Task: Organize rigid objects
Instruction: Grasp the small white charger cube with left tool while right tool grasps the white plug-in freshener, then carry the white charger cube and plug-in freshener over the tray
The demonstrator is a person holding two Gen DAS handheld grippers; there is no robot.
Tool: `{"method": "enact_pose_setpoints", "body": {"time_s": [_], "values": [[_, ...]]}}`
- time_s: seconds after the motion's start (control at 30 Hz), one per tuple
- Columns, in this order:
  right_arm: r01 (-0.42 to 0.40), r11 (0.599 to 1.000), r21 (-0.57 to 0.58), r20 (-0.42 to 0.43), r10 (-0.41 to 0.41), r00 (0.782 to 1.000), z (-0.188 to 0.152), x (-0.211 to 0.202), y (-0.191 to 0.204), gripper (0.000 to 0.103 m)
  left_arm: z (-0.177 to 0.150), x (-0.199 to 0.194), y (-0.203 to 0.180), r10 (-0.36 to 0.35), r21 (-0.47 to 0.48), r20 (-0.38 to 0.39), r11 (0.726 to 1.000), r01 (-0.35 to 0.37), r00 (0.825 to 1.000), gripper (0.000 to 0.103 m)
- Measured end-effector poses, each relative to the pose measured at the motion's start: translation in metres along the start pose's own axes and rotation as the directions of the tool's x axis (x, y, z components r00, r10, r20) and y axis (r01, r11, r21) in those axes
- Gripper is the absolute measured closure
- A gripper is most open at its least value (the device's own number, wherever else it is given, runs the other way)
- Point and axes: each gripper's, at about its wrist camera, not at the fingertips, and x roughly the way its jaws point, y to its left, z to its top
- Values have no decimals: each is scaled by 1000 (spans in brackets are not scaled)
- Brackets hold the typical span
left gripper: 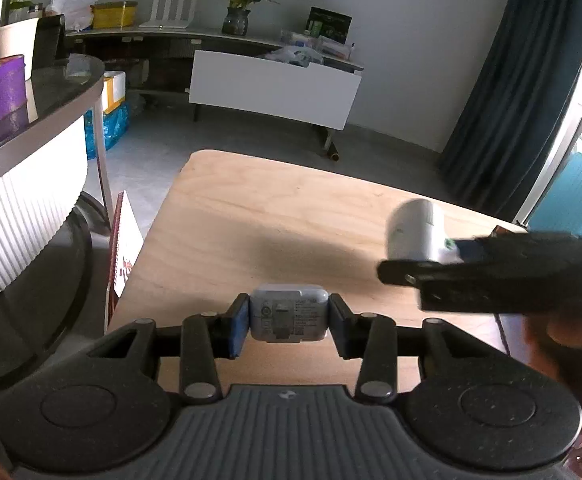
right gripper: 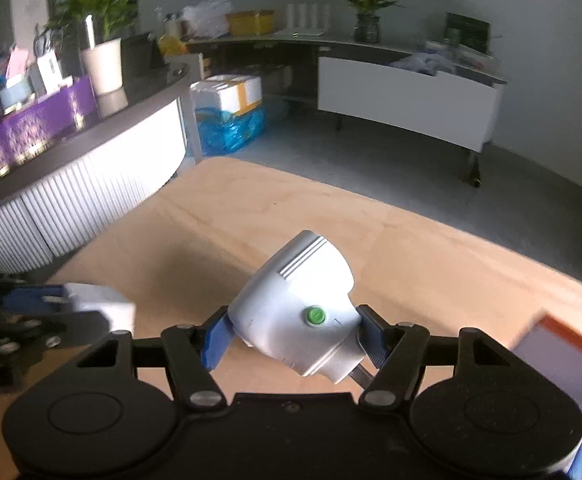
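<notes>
Two white adapters [left gripper: 289, 312] [right gripper: 295, 312], one per tongs [left gripper: 289, 326] [right gripper: 291, 336]

Small white rectangular charger block [left gripper: 289, 317], label side up, held above the table; white rounded plastic plug adapter with green button [right gripper: 297, 312], tilted, gripped nearby.

table [left gripper: 275, 216] ahead: bare | left: counter [left gripper: 31, 184] | right edge: box [right gripper: 563, 356], apparently

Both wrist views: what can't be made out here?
- Charger label, left view: too small to read.
- Right gripper, left view: blurred; hides much of the white device.
- Orange-edged box, right view: cut off by the edge.
- Device underside, right view: faces away.
</notes>
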Motion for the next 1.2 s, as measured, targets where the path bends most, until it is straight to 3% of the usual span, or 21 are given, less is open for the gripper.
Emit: {"method": "enact_pose_setpoints", "body": {"time_s": [0.2, 0.57, 1.2], "values": [[30, 995, 97, 72, -37, 997, -19, -63, 13, 24, 0, -18, -9, -1, 14, 31, 1000, 0, 1000, 61], [61, 976, 209, 129, -89, 988, -51, -148, 30, 24, -3, -68, -40, -22, 49, 84, 999, 18, 996, 61], [118, 954, 276, 198, -177, 964, -101, -235, 28, 23, -28, -108, -84, -46, 103, 100, 994, 36, 994, 61]]}}
